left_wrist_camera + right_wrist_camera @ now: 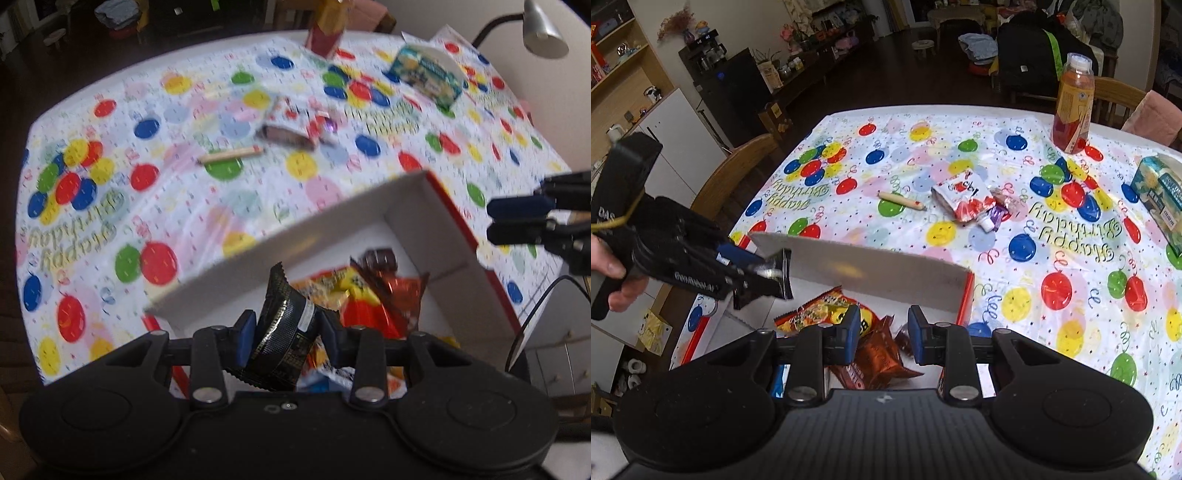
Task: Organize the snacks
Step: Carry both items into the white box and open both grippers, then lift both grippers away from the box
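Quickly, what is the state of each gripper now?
Left gripper: closed on the black packet, above the box.
Right gripper: open, holding nothing.

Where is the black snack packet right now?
The black snack packet is clamped in the left gripper, just above the white box of snacks.

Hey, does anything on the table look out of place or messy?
Nothing spilled or damaged. A few snacks lie loose on the tablecloth outside the box: a white-red pouch and a stick snack.
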`<state>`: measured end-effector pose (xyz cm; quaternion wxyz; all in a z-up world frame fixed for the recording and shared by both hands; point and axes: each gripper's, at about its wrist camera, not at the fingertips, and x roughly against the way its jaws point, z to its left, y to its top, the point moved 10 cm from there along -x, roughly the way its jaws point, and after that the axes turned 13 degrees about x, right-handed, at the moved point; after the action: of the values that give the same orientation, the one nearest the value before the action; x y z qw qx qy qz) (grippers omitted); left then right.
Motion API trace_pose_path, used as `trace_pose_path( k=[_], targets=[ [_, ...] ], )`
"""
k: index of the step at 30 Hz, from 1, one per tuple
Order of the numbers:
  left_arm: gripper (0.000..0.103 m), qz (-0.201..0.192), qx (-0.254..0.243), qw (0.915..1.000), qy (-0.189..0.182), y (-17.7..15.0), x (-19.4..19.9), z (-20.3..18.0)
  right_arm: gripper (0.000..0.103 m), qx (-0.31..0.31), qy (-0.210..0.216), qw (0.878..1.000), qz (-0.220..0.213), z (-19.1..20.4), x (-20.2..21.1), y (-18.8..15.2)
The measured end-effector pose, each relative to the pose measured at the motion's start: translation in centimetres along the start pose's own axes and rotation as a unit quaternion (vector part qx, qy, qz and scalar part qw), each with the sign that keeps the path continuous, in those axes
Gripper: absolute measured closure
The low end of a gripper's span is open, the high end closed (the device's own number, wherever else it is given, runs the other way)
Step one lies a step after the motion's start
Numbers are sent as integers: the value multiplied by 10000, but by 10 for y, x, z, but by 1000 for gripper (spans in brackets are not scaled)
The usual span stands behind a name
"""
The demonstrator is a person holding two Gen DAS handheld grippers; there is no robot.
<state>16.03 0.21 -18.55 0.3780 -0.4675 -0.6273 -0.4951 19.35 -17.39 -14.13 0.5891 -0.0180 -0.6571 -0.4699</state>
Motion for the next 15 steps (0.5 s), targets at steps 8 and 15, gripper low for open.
trace_pose_path(
  k=[8,15],
  targets=[
    [67,213,-254,9991,277,-27,-24,-4,76,13,-16,10000,30,-3,-3,0],
    [66,330,-193,9986,356,-31,-34,-4,76,56,26,10000,46,-11,-7,7]
  ],
)
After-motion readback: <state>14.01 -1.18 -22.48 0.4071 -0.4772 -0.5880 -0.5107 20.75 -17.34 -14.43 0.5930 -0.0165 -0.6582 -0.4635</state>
